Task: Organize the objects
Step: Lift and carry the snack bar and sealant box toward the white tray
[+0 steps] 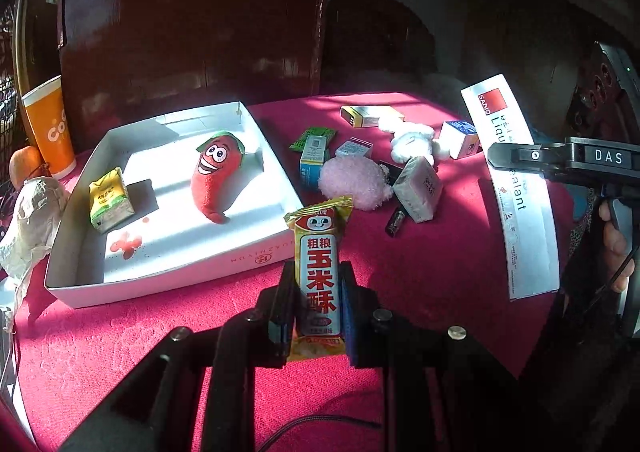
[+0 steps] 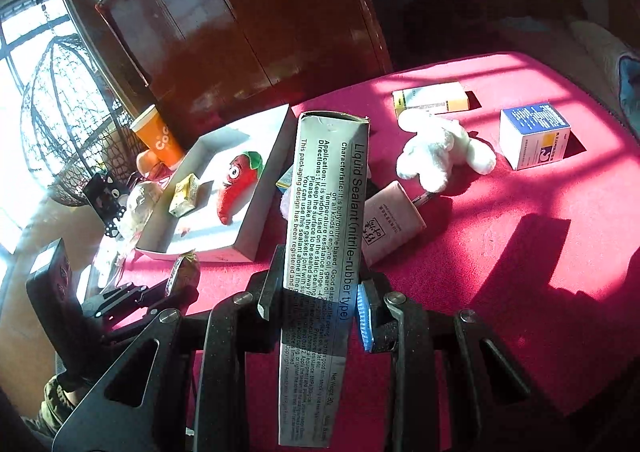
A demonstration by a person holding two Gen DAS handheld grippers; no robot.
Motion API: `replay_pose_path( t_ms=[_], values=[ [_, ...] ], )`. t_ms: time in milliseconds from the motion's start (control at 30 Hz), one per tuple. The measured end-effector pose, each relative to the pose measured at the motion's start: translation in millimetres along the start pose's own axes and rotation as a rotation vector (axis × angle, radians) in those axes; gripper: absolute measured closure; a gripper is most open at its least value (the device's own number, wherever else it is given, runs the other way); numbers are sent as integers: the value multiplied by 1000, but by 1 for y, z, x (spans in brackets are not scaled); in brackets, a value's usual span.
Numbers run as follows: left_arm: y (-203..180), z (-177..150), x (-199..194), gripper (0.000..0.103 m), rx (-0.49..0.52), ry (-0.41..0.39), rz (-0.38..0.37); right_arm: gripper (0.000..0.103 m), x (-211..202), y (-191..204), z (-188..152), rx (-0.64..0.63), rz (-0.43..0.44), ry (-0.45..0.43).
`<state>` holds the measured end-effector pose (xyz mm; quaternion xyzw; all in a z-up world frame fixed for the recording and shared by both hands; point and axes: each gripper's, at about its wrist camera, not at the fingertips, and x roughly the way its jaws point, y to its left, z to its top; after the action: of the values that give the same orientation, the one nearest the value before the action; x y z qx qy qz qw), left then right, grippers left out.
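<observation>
red cloth (image 1: 440, 272) | left tongs (image 1: 316, 304) grip snack bar (image 1: 320, 272) | right tongs (image 2: 320, 292) grip "liquid sealant" box (image 2: 320, 252)

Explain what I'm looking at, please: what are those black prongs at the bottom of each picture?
They are handheld grippers, one in each of a person's hands, each carrying a fisheye camera looking along its fingers. The left gripper is clamped on a corn snack bar. The right gripper is clamped on a long Liquid Sealant box. Ahead, on a red tablecloth, a white tray holds a red chili plush and a small yellow carton. Beside it lie small boxes, a pink pompom and a white plush.
</observation>
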<state>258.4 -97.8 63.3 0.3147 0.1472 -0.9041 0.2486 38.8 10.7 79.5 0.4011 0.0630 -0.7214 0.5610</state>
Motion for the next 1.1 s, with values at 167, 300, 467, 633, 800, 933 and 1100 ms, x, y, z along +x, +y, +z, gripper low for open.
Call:
replay_pose_path(
  t_ms=[167,300,467,633,800,933,1100],
  values=[
    [-8,1,-3,84,4,-15,-5,75,-7,4,1,-19,4,-33],
    [-11,0,-10,84,3,-33,1,75,-12,3,-1,-13,11,-42],
    [-9,3,-24,84,-11,-81,11,75,-25,4,1,-17,16,-78],
    [-4,1,-36,84,-33,-119,37,75,-33,8,1,-26,20,-113],
    [2,-2,-45,84,-58,-143,52,75,-40,12,-1,-40,16,-141],
    [2,-3,-49,84,-59,-157,53,75,-42,11,-4,-30,28,-138],
    [1,-4,-54,84,-59,-168,58,75,-44,10,-6,-26,30,-144]
  ],
)
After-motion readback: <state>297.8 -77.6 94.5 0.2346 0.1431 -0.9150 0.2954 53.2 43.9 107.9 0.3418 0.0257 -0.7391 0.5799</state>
